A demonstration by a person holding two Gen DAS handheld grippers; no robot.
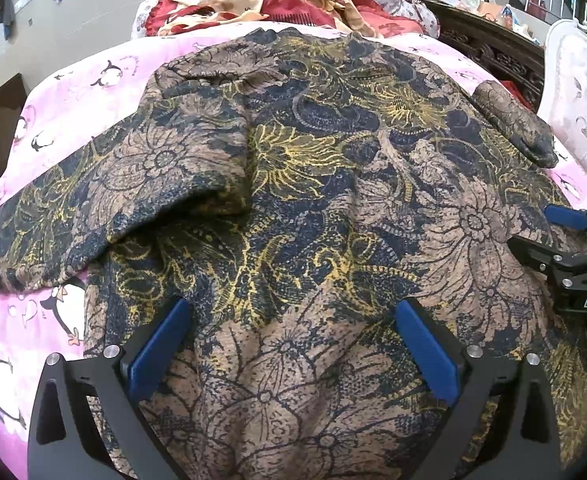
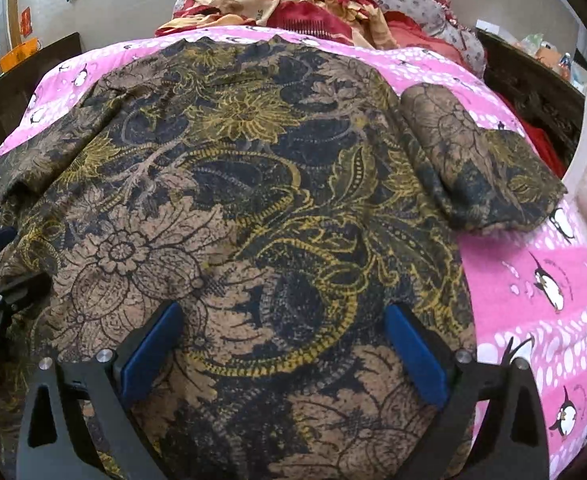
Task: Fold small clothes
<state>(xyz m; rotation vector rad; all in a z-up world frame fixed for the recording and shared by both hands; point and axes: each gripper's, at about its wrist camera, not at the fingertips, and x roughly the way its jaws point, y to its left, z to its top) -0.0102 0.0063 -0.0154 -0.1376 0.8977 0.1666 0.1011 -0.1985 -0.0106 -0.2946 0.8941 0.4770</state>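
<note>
A brown, navy and yellow floral short-sleeved shirt (image 1: pixel 293 168) lies spread flat on a pink penguin-print bedsheet (image 1: pixel 21 312); it also fills the right wrist view (image 2: pixel 229 184). Its left sleeve (image 1: pixel 93 208) and right sleeve (image 2: pixel 485 160) stick out to the sides. My left gripper (image 1: pixel 293 312) is open, just above the shirt's lower hem area. My right gripper (image 2: pixel 285 316) is open, above the lower right part of the shirt. The right gripper also shows at the right edge of the left wrist view (image 1: pixel 569 248).
A pile of red and cream floral clothes (image 1: pixel 277 4) lies at the far end of the bed. A dark carved wooden headboard (image 1: pixel 489 48) and a white upholstered chair (image 1: pixel 581 100) stand to the right. Dark furniture (image 2: pixel 33 68) stands at the left.
</note>
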